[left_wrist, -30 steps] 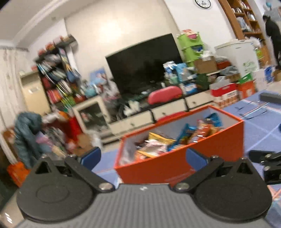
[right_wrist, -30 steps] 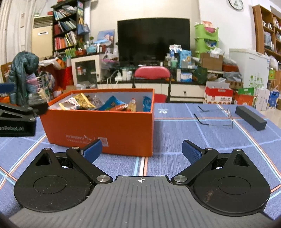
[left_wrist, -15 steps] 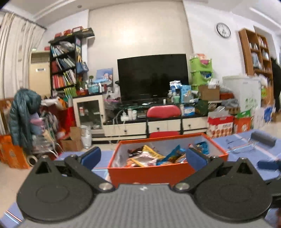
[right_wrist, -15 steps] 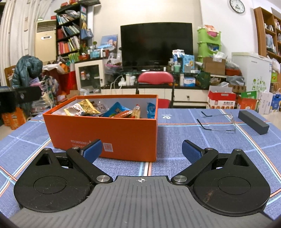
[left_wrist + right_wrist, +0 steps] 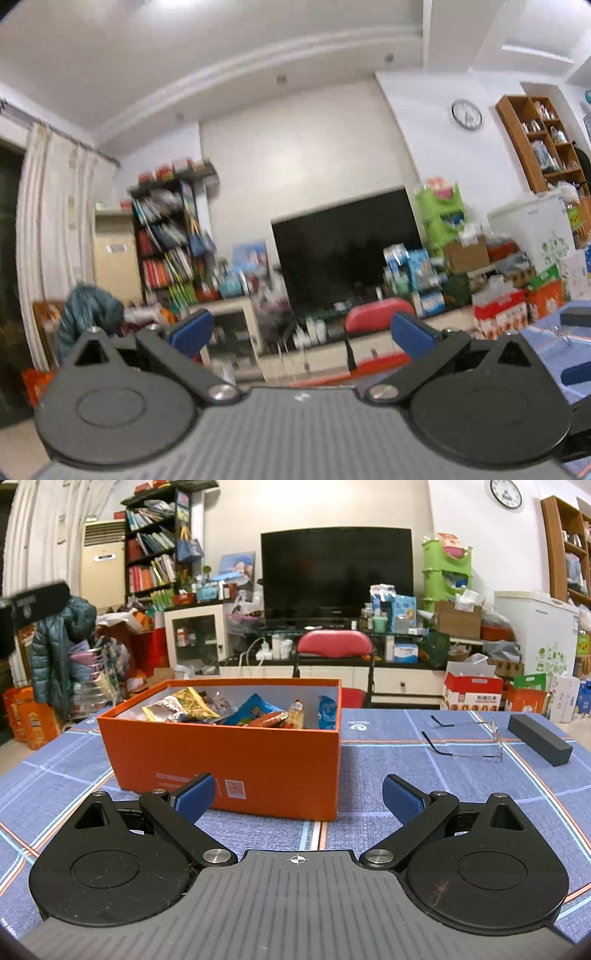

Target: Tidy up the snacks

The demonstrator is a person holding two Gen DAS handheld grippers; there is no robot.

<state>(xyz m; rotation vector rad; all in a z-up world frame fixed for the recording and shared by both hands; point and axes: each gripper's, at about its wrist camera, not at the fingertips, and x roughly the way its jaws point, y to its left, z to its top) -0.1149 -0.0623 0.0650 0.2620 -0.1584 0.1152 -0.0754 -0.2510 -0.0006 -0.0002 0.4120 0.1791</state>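
An orange box (image 5: pixel 236 760) filled with several snack packets (image 5: pixel 255 712) stands on the blue checked tablecloth (image 5: pixel 406 775) in the right wrist view. My right gripper (image 5: pixel 297 795) hovers open just in front of the box's near wall, with nothing between its blue pads. My left gripper (image 5: pixel 301 330) is open and empty too, tilted up toward the room; only a blurred sliver of the orange box rim (image 5: pixel 373 363) shows under it. Part of the left gripper (image 5: pixel 35 602) appears at the left edge of the right wrist view, raised above the table.
A pair of glasses (image 5: pixel 465 738) and a black bar (image 5: pixel 539 744) lie on the table's right side. Behind the table stands a red chair (image 5: pixel 334 644), a TV (image 5: pixel 336 572), shelves and cluttered boxes.
My left gripper has swung level and then tilted upward and risen, so the box has dropped almost out of its view. My right gripper has lifted slightly; the box has stayed put.
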